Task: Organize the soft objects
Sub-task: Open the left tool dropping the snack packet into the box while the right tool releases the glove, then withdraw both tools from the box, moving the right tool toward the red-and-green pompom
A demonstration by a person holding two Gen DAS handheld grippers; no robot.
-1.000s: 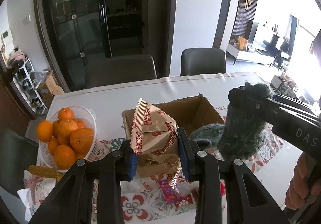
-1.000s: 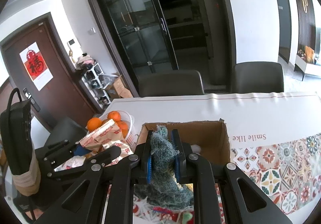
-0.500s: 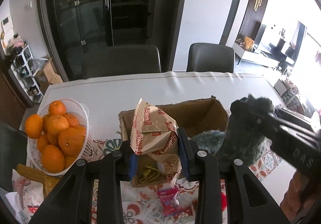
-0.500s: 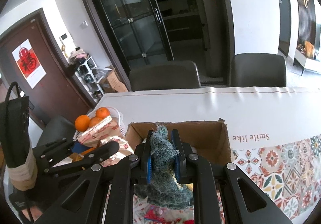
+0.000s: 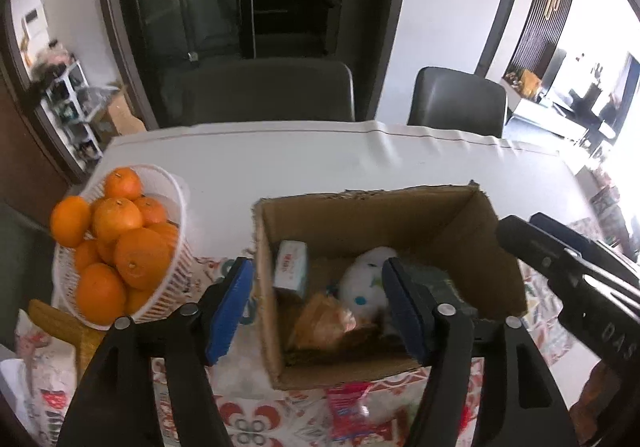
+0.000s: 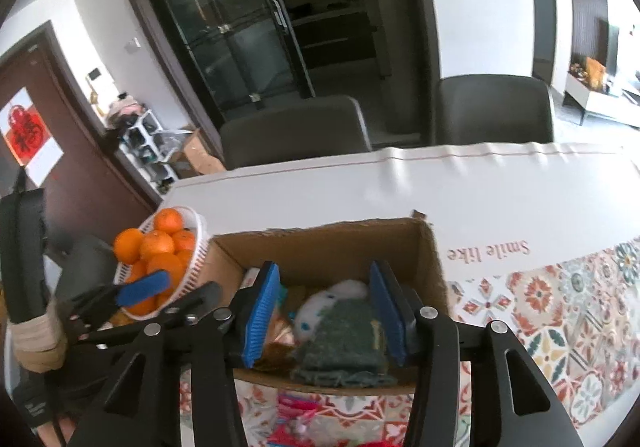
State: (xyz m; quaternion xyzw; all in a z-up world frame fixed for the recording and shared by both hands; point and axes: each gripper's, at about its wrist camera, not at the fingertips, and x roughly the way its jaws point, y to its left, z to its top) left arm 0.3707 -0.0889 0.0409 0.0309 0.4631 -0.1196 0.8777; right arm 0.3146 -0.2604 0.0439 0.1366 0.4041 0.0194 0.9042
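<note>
An open cardboard box [image 5: 440,223] [image 6: 332,243] stands on the table. Inside lie a brown biscuit packet [image 5: 324,323], a white dotted plush [image 5: 366,283] [image 6: 320,307], a small white tissue pack [image 5: 291,267] and a dark green fuzzy cloth [image 6: 340,347] draped over the near wall. My left gripper [image 5: 316,311] is open and empty above the box's near left part. My right gripper [image 6: 326,315] is open and empty, its jaws on either side of the green cloth. The right gripper also shows in the left wrist view [image 5: 560,267].
A white basket of oranges [image 5: 120,247] [image 6: 160,251] stands left of the box. Red snack packets [image 5: 356,411] lie on the patterned cloth in front of the box. Two dark chairs [image 5: 260,91] stand behind the table. The left gripper shows in the right wrist view [image 6: 144,287].
Both grippers have opened. The biscuit packet has dropped from the left gripper and the green cloth from the right one into the box. Both views have moved closer over the box.
</note>
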